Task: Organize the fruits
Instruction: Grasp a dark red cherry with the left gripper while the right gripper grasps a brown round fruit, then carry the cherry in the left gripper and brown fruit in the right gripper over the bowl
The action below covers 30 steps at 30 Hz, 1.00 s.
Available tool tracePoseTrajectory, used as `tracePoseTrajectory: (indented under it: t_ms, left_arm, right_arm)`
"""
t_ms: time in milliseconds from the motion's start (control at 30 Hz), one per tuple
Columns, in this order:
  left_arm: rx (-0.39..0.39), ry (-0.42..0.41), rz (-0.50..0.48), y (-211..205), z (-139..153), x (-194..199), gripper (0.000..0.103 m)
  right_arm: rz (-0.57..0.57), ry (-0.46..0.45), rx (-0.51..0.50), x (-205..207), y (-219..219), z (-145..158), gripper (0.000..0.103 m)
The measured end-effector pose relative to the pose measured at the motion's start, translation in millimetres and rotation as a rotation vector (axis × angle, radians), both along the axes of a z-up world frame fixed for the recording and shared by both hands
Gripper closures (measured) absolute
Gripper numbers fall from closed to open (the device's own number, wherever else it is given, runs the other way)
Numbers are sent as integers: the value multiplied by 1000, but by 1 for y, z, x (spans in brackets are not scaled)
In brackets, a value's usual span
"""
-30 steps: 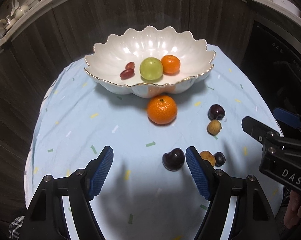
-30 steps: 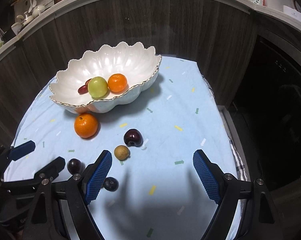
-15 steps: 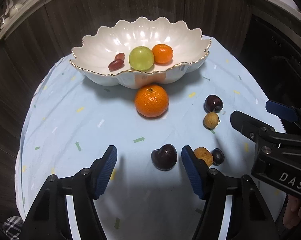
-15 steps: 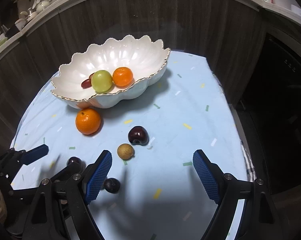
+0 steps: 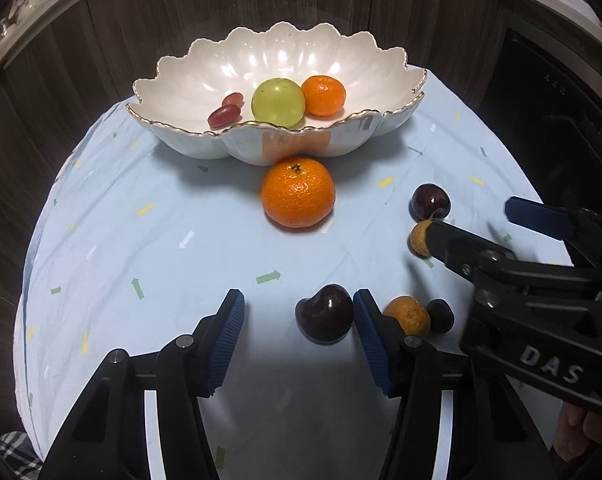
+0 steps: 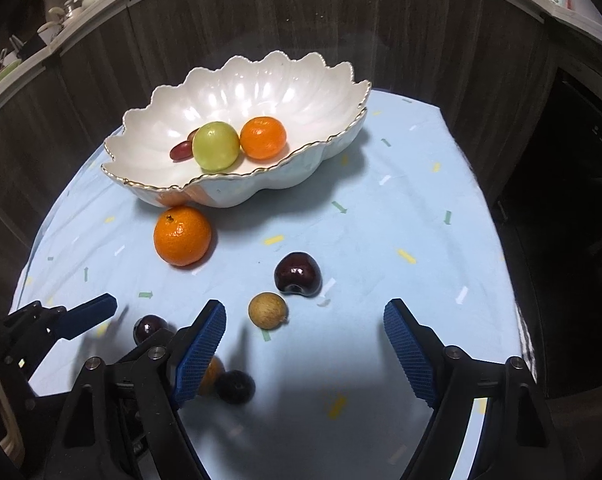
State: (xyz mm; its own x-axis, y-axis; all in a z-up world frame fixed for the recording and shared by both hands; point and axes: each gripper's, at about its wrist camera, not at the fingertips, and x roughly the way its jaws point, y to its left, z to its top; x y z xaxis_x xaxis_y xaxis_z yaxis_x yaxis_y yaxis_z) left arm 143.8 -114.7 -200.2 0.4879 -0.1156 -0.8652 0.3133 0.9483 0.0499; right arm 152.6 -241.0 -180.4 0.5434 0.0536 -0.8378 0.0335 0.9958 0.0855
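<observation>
Framing cherry: the dark cherry (image 5: 325,312) is flanked by the left gripper (image 5: 299,312), jaws spread (touching the 3 o'clock pad)
Right gripper (image 6: 305,334): held released, longan (image 6: 267,310) at its 11 o'clock
Bowl (image 5: 261,64): seen at 12 o'clock

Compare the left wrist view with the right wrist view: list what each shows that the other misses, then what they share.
Left wrist only: both red grapes fully visible beside the green fruit, and the open left hand-held gripper around a dark cherry.

Right wrist only: shelf crockery, and the open right hand-held gripper from behind.

Both: scalloped bowl, big orange, longan, blue cloth.
</observation>
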Motion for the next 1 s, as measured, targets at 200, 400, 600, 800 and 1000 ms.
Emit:
tracePoseTrajectory:
  t_ms: [200, 400, 600, 800, 1000]
  left_arm:
    - [-15, 17, -8, -2, -3, 0, 55]
    - [-24, 24, -10, -3, -5, 0, 59]
    - [-30, 25, -26, -7, -7, 0, 70]
    - [-22, 15, -36, -9, -8, -2, 74]
    - [-13, 16, -17, -6, -6, 0, 74]
  right_arm:
    - [2, 46, 5, 10, 4, -10, 39]
    - [26, 79, 10, 20, 15, -18, 54]
    - [38, 84, 3, 20, 17, -21, 72]
    - [42, 80, -8, 19, 17, -21, 79]
    - [40, 66, -2, 18, 17, -16, 79]
